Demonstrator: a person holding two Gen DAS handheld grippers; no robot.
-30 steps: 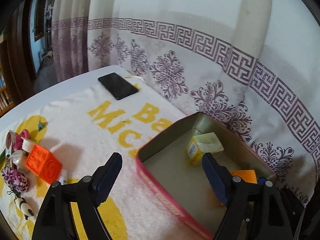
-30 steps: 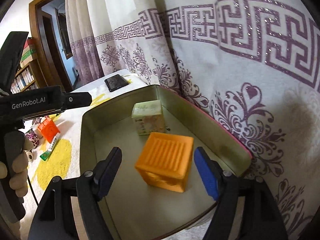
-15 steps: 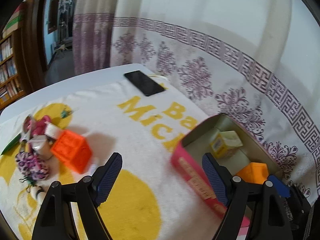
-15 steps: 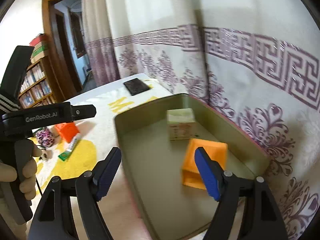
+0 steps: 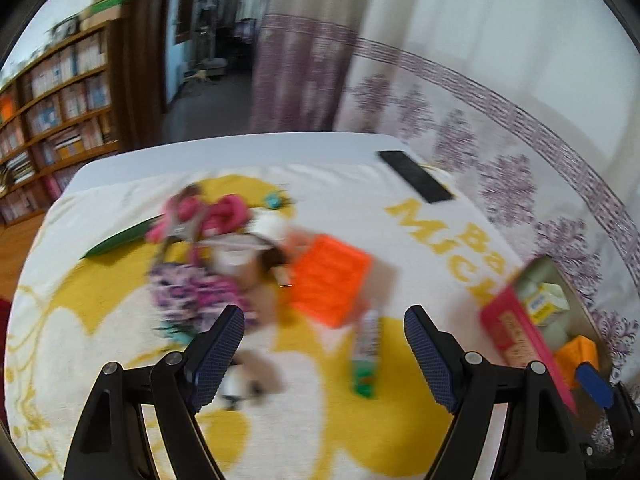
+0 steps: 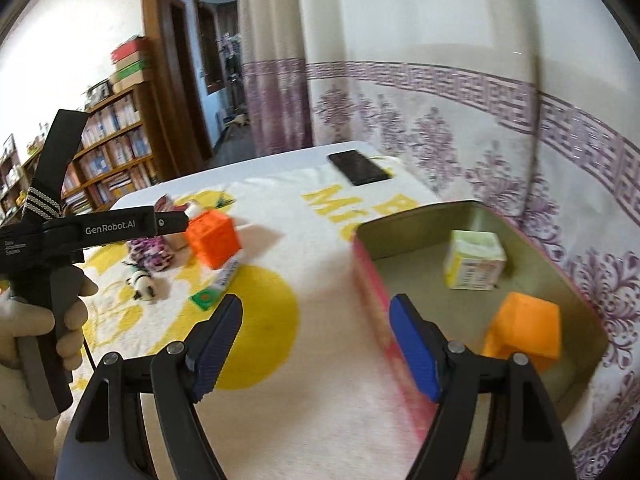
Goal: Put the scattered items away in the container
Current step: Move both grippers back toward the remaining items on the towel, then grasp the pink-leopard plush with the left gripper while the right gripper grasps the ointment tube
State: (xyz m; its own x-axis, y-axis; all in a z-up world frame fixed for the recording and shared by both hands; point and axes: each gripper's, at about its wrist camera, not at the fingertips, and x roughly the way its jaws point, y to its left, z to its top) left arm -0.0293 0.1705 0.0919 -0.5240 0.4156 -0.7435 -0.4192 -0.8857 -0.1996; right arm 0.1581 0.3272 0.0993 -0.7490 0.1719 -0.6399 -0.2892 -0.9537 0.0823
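My left gripper [image 5: 324, 344] is open and empty above the towel, with a red-orange cube [image 5: 328, 280] and a green-and-white tube [image 5: 366, 360] just ahead of its jaws. A blurred pile with a purple patterned pouch [image 5: 192, 296] and pink items [image 5: 208, 212] lies left of the cube. My right gripper [image 6: 316, 332] is open and empty over the towel, beside the pink near wall of the tin [image 6: 372, 280]. Inside the tin lie a pale yellow box [image 6: 474, 260] and an orange block [image 6: 524, 332]. The cube [image 6: 214, 238] also shows there.
A black phone [image 6: 360, 168] lies at the table's far edge by the patterned curtain [image 6: 500, 128]. A small panda toy [image 6: 142, 280] sits near the pouch [image 6: 152, 250]. A gloved hand [image 6: 32, 320] holds the left gripper's handle. Bookshelves and a doorway stand beyond the table.
Both grippers have swung left, away from the tin. The left now faces the cube and tube. The right has drawn back out of the tin, where the orange block stays.
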